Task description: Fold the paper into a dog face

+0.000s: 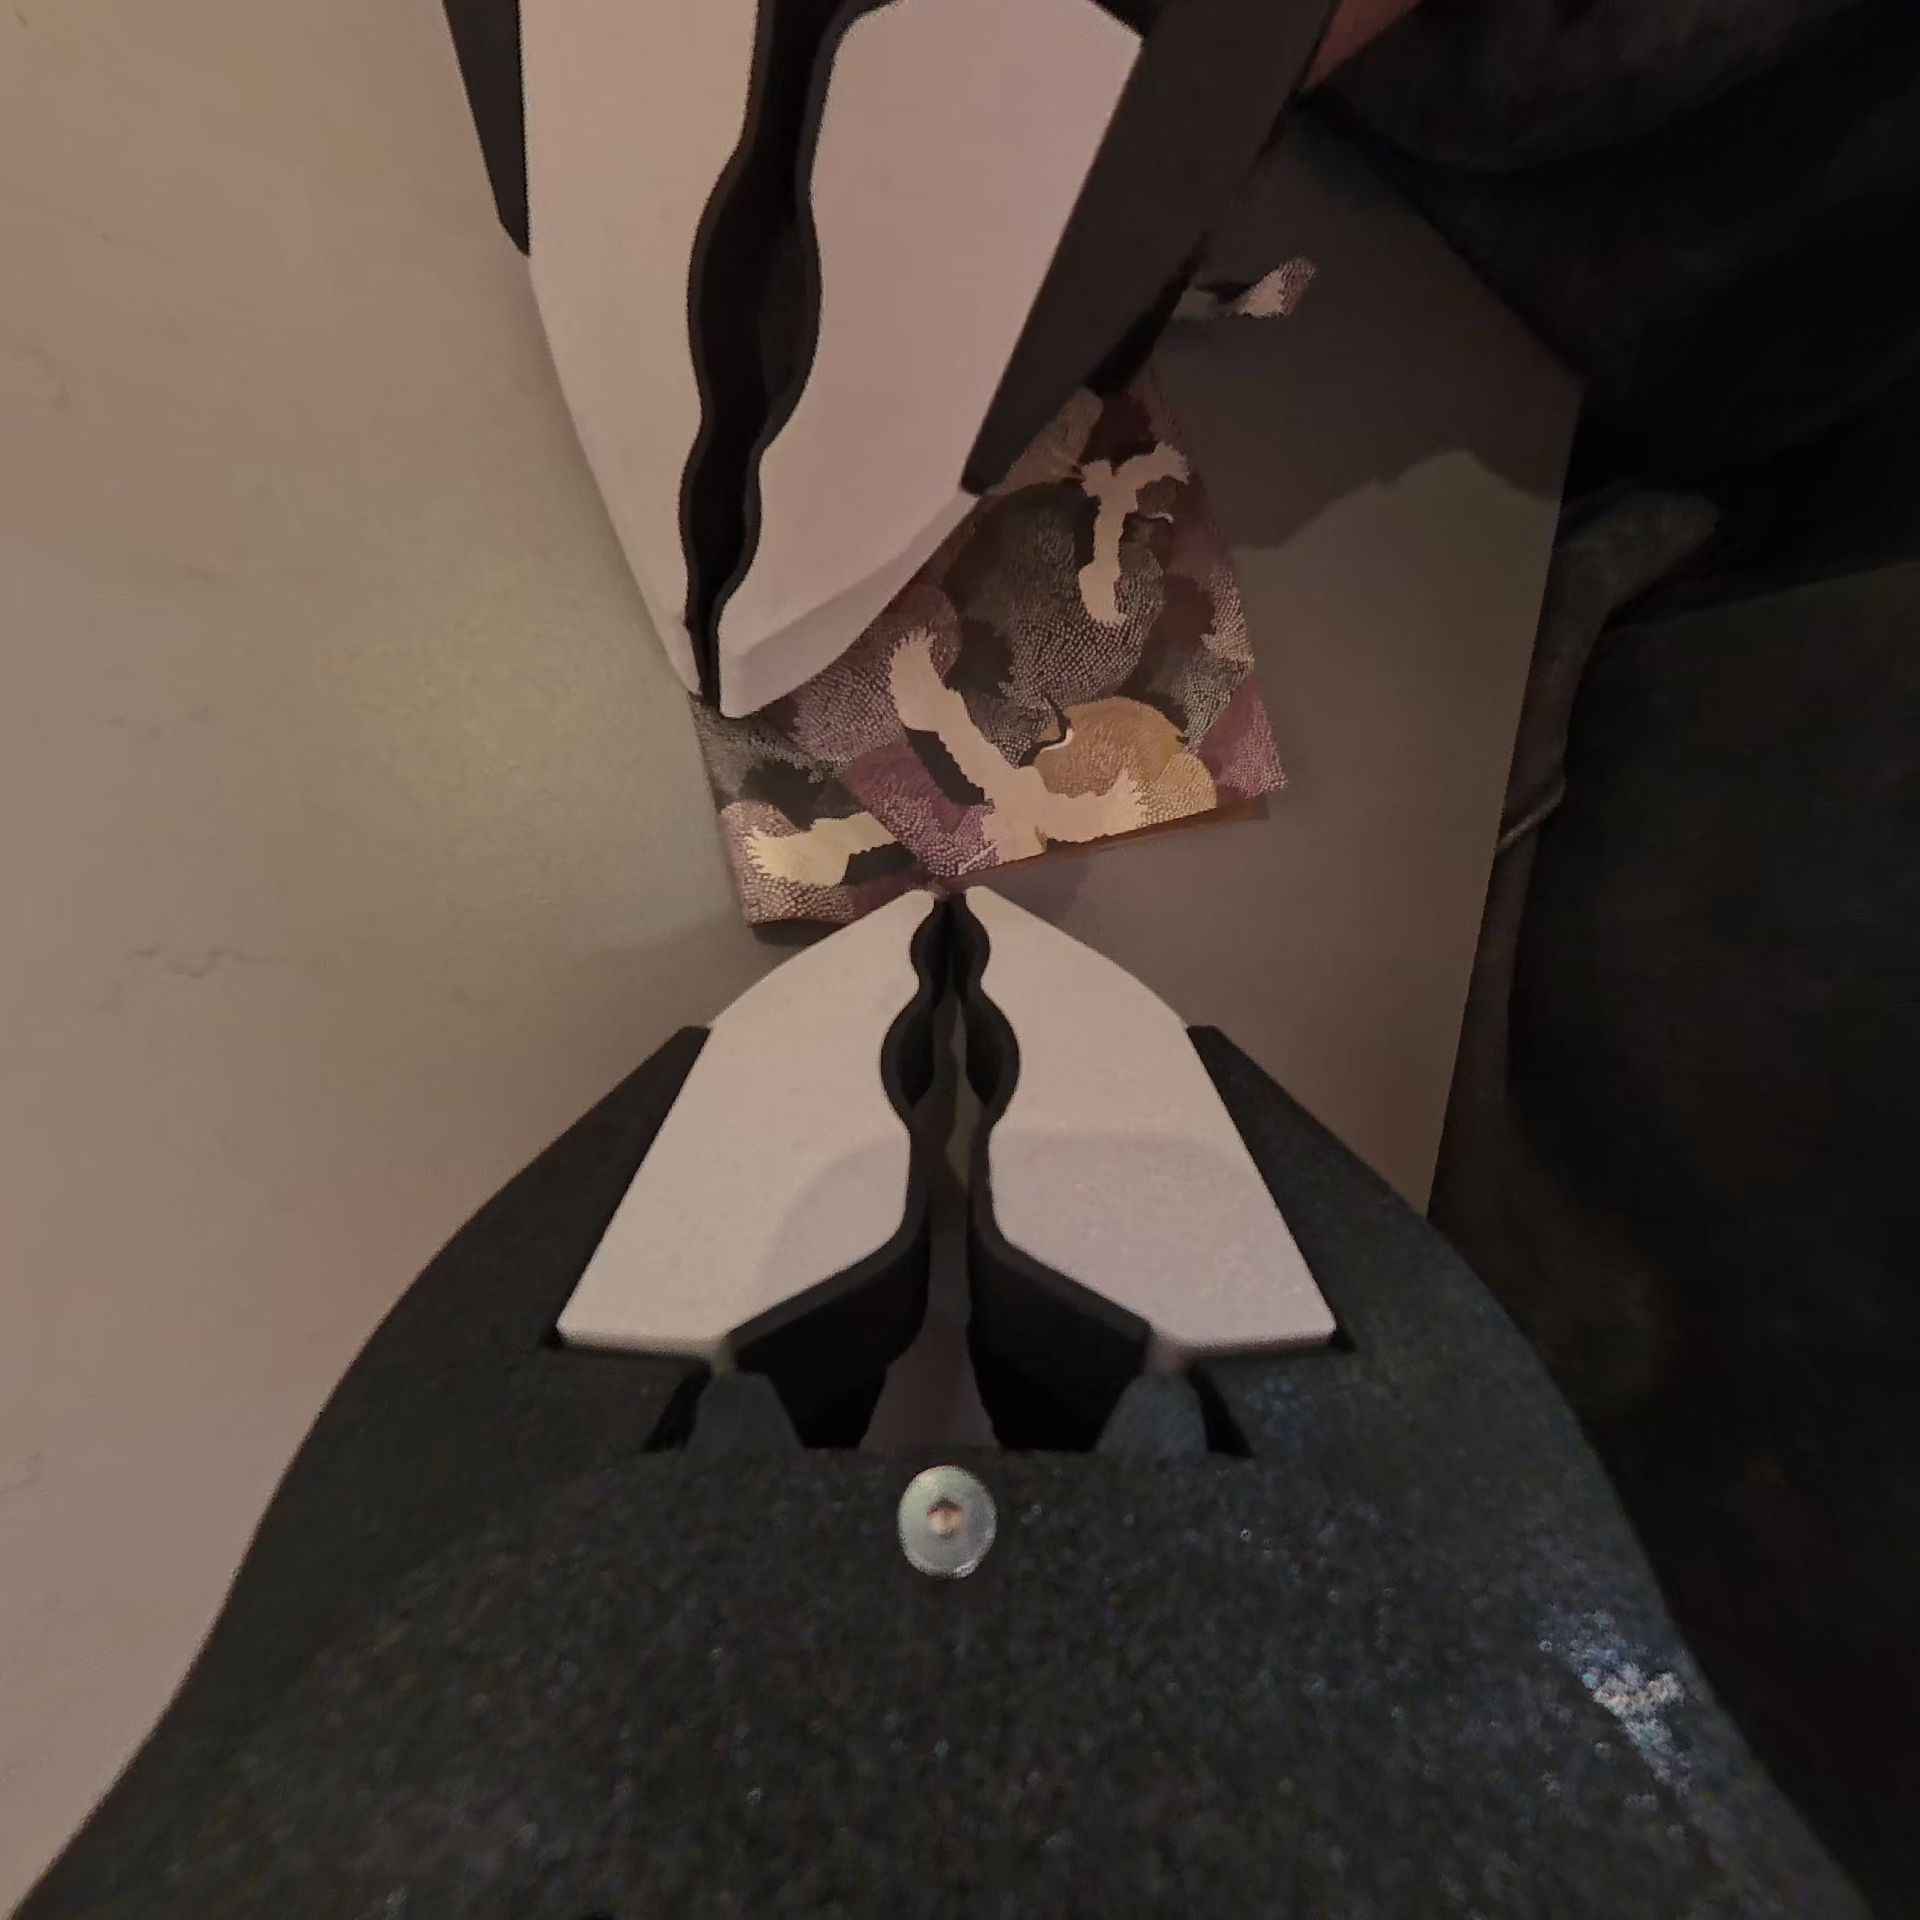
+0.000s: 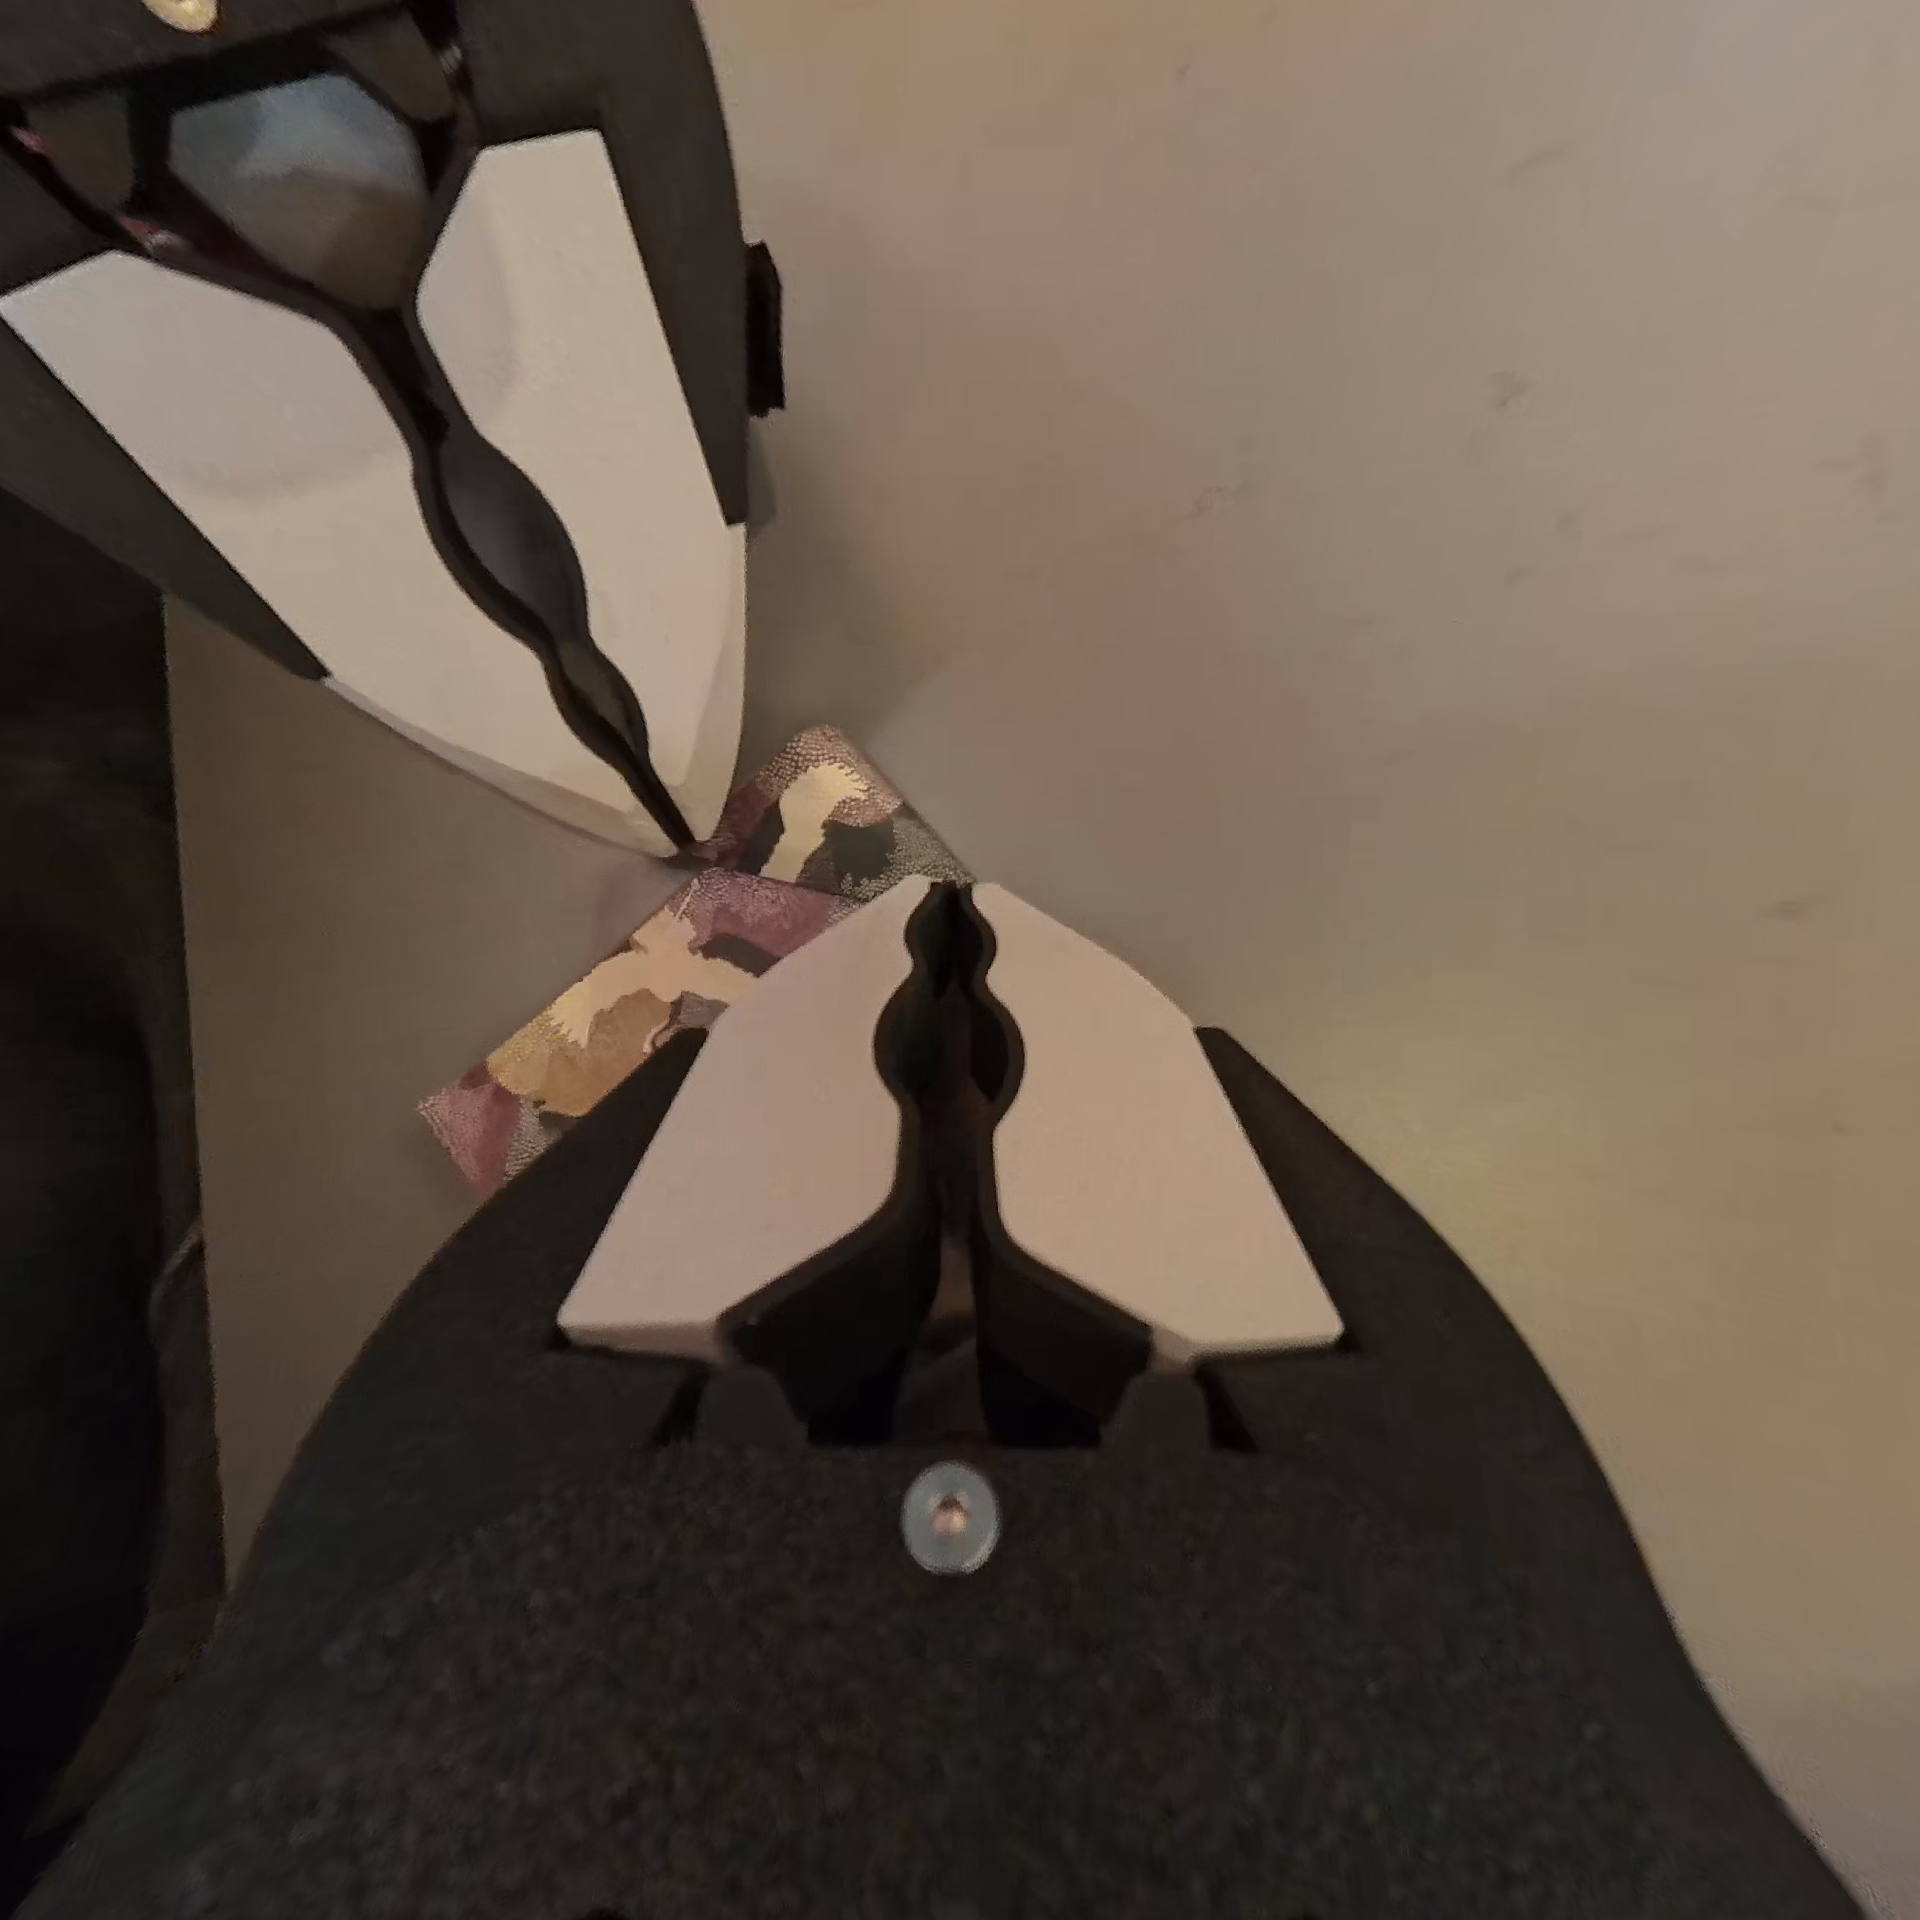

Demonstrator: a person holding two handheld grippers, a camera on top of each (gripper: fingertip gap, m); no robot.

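Left wrist view: pale tabletop [image 1: 260, 727] at frame left. At centre, left gripper [image 1: 943, 906], fingers pressed together, pinching the lower edge of the patterned paper [image 1: 1039, 707]. Right gripper [image 1: 717, 675], upper centre, fingers closed on the paper's left corner, apparently; contact is partly hidden. Dark floor area at right.

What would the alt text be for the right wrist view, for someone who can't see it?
The closed right gripper pinches one edge of a patterned paper over a pale table. The closed left gripper, reaching in from the upper left, has its tips at the paper's fold.
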